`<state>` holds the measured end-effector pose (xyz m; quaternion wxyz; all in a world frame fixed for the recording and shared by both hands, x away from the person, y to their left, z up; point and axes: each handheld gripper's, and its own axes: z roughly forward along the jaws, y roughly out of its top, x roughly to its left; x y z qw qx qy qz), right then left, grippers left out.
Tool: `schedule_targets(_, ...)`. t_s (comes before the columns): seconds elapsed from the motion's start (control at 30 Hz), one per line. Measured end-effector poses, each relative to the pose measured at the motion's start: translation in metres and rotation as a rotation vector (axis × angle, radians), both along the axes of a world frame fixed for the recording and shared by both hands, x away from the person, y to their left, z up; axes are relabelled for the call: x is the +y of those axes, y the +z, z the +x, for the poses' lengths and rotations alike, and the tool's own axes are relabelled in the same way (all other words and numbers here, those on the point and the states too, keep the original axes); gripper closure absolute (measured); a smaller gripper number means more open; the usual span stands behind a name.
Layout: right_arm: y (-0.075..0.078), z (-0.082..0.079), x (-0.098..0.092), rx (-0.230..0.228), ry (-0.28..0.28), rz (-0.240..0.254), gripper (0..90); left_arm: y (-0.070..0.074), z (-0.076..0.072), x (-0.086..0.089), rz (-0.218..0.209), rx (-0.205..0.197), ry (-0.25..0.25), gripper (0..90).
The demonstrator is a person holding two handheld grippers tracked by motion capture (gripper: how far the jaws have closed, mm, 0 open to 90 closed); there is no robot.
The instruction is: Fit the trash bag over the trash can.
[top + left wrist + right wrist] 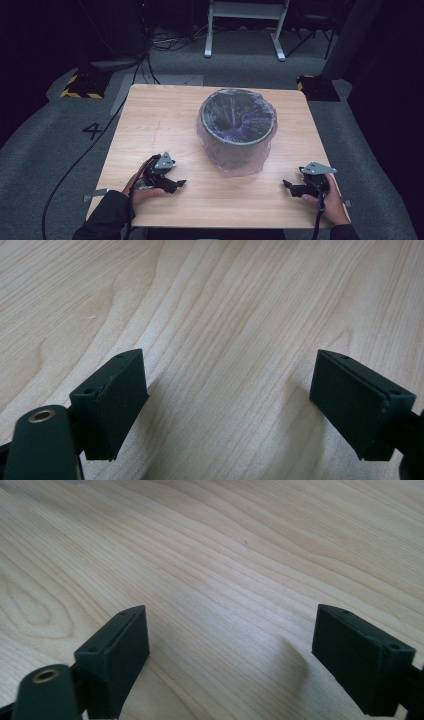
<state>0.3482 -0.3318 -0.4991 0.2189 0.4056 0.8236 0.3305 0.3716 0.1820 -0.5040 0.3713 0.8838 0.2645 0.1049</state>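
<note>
Two grippers, left & right, jaws wide, empty, resting on table; bin w/ liner untouched, work not begun.

Digit "4" on grey floor, left of table.

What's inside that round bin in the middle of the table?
A thin plastic bag lines the bin, folded over its rim and hanging down the outside. The inside looks dark; whether anything lies at the bottom cannot be seen.
</note>
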Motion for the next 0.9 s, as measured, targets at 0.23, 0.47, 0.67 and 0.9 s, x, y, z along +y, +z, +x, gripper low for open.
schedule_targets(0.23,-0.005,0.001,-0.017,0.018,-0.043,0.064,10.0,0.0,0.0,0.0,0.0,-0.001,-0.002,14.8)
schedule_targets(0.47,-0.005,0.004,-0.033,0.044,-0.094,0.078,7.8,0.0,0.0,0.0,0.0,0.0,-0.002,14.8)
schedule_targets(0.67,-0.005,0.004,-0.043,0.042,-0.136,0.079,7.9,0.0,0.0,0.0,0.0,0.0,0.0,14.8)
schedule_targets(0.9,-0.005,0.004,-0.046,0.042,-0.149,0.079,7.8,0.0,0.0,0.0,0.0,0.0,0.0,14.8)
